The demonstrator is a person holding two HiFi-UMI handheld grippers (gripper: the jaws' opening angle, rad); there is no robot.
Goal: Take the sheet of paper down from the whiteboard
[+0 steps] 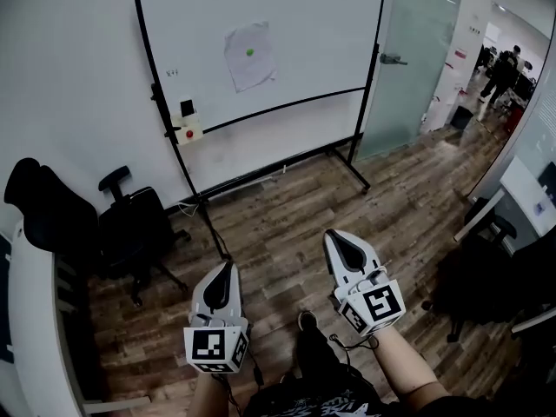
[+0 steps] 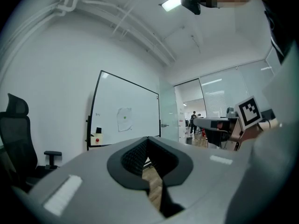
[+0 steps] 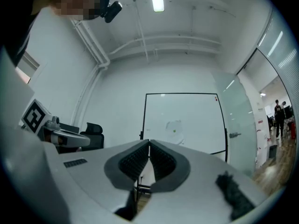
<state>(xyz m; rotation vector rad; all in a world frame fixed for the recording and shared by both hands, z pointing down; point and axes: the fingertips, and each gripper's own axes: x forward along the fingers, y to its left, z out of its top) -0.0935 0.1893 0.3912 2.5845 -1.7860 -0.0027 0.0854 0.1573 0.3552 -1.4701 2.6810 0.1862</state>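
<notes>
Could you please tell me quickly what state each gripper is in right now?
Left gripper: closed, holding nothing.
Right gripper: closed, holding nothing.

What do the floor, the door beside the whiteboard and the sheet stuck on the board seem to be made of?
Floor: wood or wood-look planks, brown, grained, with visible seams and a slight sheen. Door: likely frosted glass, pale green and translucent, with a metal-looking handle. Sheet of paper: thin white paper, visibly wrinkled, held by a green dot, probably a magnet.

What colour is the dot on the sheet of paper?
The dot is green, clearest in the head view.
</notes>
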